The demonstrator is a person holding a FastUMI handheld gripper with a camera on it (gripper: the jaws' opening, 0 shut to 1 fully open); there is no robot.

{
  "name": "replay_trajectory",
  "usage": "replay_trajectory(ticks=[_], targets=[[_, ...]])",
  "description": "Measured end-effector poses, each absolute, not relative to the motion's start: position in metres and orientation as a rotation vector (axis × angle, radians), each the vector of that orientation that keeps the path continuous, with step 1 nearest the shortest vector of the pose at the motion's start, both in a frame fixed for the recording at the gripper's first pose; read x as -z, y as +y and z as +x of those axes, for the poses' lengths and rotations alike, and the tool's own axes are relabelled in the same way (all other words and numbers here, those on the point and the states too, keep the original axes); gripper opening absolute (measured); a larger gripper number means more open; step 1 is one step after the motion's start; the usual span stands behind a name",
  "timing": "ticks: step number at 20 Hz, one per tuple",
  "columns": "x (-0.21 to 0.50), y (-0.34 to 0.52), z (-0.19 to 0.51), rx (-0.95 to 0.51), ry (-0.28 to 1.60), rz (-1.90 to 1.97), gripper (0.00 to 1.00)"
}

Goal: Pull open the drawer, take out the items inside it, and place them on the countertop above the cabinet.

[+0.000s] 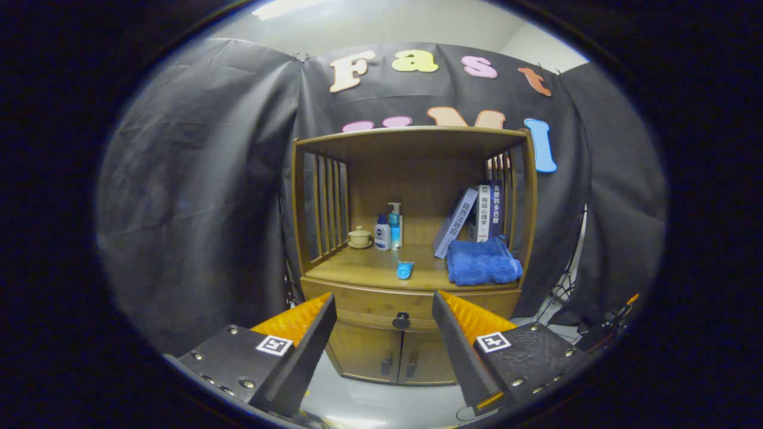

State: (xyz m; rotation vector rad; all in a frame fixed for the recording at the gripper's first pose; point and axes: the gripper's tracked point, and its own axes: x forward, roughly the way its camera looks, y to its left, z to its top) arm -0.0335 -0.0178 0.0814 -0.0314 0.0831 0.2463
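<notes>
Presently my hand-held gripper stands spread and empty, the closed drawer's dark knob lying dead ahead between its fingers, beyond their tips, under the counter.

The cabinet was brown wood with a soft sheen; the blue towel was fluffy cloth. The hand-held gripper gaped wide, its fingers ribbed orange plastic.

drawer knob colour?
Black, seen in the gripper view: drawer knob beyond the open gripper.
</notes>
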Motion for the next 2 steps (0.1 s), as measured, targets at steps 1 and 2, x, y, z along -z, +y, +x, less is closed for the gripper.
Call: replay_trajectory(ticks=[1, 2], targets=[[-0.0849, -0.0248, -0.0341, -0.244, 0.081, -0.023, 0.97], [-0.0875, -0.0306, -0.0344, -0.24, 0.076, -0.017, 0.97]])
